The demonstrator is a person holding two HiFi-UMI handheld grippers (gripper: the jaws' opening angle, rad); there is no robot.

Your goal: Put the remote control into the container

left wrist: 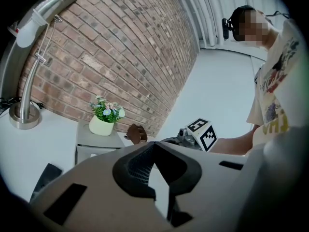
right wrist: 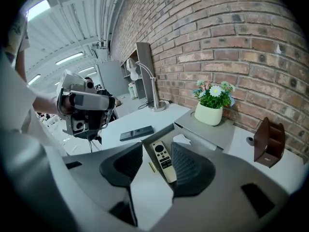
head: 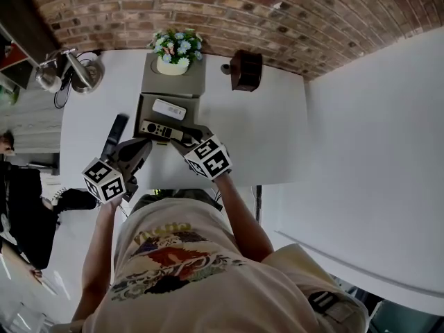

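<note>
The right tool point(right wrist: 157, 149) hangs over the near edge of the worktop point(head: 236, 130) with its jaws wide apart and gripping nothing. Seen down the gap, the remote point(right wrist: 163, 161) lies just beyond and below the pads, closer to the right pad, with a clear strip between it and the left one. The left tool point(left wrist: 153, 145) is off to the left, well clear of the remote, its tips closed together and empty. The remote lies flat and buttons up inside the container point(head: 147, 108), along its near wall. In the head view its long axis runs left to right, and the end with the round pad points left, away from the right tool. Deeper in the same container lies a small white device point(head: 168, 109), apart from the remote. Behind that a raised grey part carries a flower pot point(head: 173, 64) against the brick wall. A black bar point(head: 115, 136) lies on the worktop just left of the container.
</note>
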